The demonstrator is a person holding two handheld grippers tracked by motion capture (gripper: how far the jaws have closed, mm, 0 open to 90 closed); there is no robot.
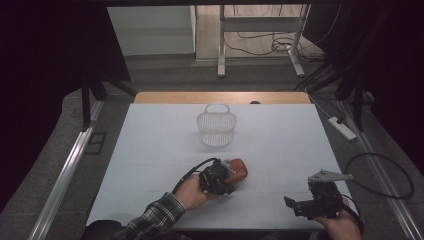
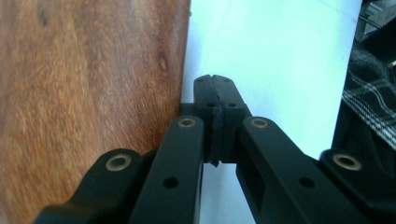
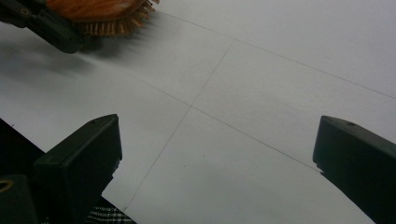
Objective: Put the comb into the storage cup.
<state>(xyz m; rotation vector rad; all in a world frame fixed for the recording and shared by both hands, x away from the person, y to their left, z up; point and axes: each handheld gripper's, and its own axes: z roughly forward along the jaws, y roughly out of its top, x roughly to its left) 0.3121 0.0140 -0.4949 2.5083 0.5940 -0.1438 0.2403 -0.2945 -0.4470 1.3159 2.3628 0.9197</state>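
Left gripper (image 1: 231, 176) with jaws pressed fully together, gripping nothing, flank laid against wooden brush (image 1: 239, 170). Brush resting bristles down on white table (image 1: 150, 150), well short of white mesh basket (image 1: 216, 125) and slightly to its right as seen from above. Right gripper (image 1: 294, 205) spread wide and empty, well apart from brush, nearer the person's edge and further right.

Likely handling of brush: hard, stiff wooden body, light, smooth and rounded on top, so probably slippery under the pads; springy bristles (image 3: 116, 24) beneath, poor for gripping. Best hold judged to be across the narrow wooden sides, above the bristle line.

Bare surface between brush and basket, nothing in the way. Table edge close behind brush on the person's side; more room toward basket than toward that edge.
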